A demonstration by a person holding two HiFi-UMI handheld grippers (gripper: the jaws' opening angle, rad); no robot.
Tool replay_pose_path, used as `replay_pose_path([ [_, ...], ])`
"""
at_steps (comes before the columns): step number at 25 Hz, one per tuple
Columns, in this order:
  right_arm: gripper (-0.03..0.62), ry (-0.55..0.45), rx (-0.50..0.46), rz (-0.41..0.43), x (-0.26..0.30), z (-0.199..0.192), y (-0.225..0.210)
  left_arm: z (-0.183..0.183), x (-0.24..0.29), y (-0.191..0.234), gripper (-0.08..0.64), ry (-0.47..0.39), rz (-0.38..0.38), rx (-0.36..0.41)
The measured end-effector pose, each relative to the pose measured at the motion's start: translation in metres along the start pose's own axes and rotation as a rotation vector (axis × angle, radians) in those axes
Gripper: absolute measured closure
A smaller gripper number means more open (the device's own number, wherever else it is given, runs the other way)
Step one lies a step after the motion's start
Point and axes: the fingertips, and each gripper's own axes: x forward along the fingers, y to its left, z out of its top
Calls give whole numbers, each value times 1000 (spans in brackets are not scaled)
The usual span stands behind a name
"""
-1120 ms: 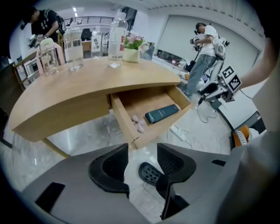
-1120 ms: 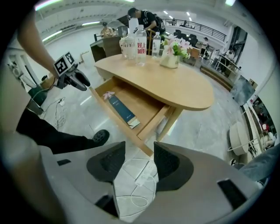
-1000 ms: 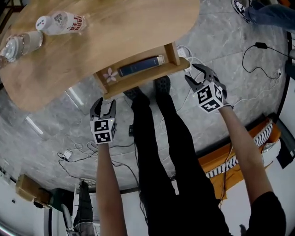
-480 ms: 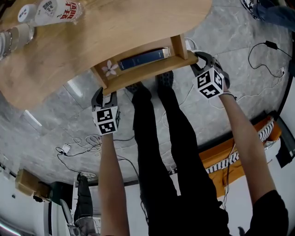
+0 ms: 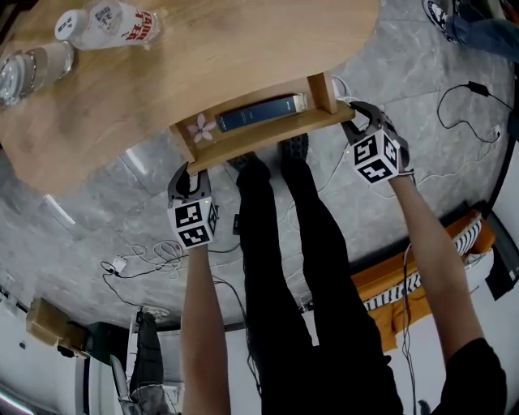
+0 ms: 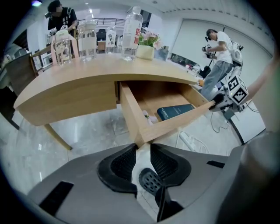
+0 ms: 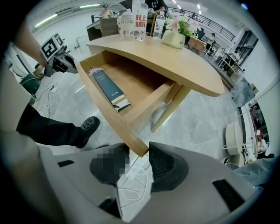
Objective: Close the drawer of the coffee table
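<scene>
- Pale wood fills my view: the coffee table (image 5: 203, 57) has a curved top, and its drawer (image 5: 268, 136) stands pulled well out from under the near edge.
- My left gripper (image 6: 142, 148) has its jaws apart, gripping nothing. The left corner of the drawer's front board sits right at the gap between their tips.
- My right gripper (image 7: 139, 151) is likewise unclenched. The right corner of that front board pokes in between its two black pads and lies close against the right-hand one. I cannot tell if the other pad touches.
- From the head view, each gripper meets one end of the drawer front, with my arms stretched out on either side of my black-trousered legs (image 5: 284, 243).
- Inside the drawer a dark blue book (image 5: 258, 113) lies flat, parallel to the front board. A small pale flower (image 5: 199, 128) lies at the left end.
- On the tabletop, well away from the drawer, a clear bottle with a red and white label (image 5: 109, 23) and a glass jar (image 5: 32, 69) show in the head view.
- The floor (image 5: 422, 121) is grey marbled stone. A white power strip (image 7: 131, 183) with a looped cable shows beneath my right jaws.
</scene>
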Motion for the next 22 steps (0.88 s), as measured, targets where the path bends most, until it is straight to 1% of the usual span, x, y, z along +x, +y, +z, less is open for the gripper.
replay_pose_path([
  [3,454,6,6,-2,-3,3,-3,4,-3,1,449,6,10,-3],
  [8,454,-23,6,-25,-9,16,-9,22,-7,11,451,-29,33,-15],
  [12,454,-37,6,-47,-7,28,-22,39,-3,18,456,-54,50,-9],
  [17,454,-31,3,-69,-1,40,-37,54,5,27,460,-75,57,3],
  [22,454,-9,13,-116,9,49,-51,66,15,34,463,-75,66,15],
])
